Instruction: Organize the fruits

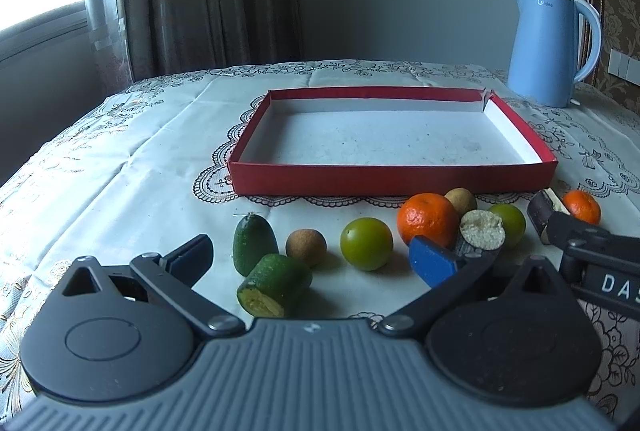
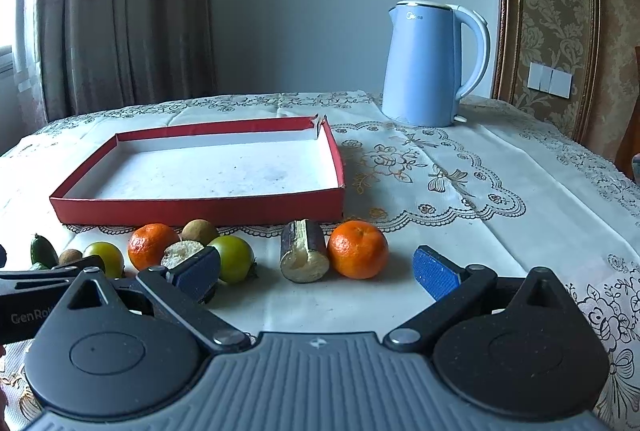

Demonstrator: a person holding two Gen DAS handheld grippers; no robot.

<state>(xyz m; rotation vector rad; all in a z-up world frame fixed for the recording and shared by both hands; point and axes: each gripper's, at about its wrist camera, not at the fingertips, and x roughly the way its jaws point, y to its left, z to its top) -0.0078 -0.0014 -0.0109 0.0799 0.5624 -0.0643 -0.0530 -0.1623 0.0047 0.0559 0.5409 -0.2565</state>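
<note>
The right gripper point(image 2: 318, 273) is hovering wide open over the tablecloth point(image 2: 460, 199), its fingers flanking a cut dark stub point(image 2: 304, 251) and a tangerine point(image 2: 357, 249) lying just before the empty red tray point(image 2: 200, 209), with a blue kettle point(image 2: 424, 67) standing behind.

Red tray point(image 1: 392, 178), pale-blue kettle point(image 1: 548, 47), orange tangerines point(image 2: 357, 249), floral-patterned tablecloth point(image 2: 460, 167)

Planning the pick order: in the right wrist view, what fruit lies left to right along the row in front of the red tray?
Green cucumber piece → small brown fruit → green fruit → orange → second green fruit → dark cut piece → second orange.
</note>
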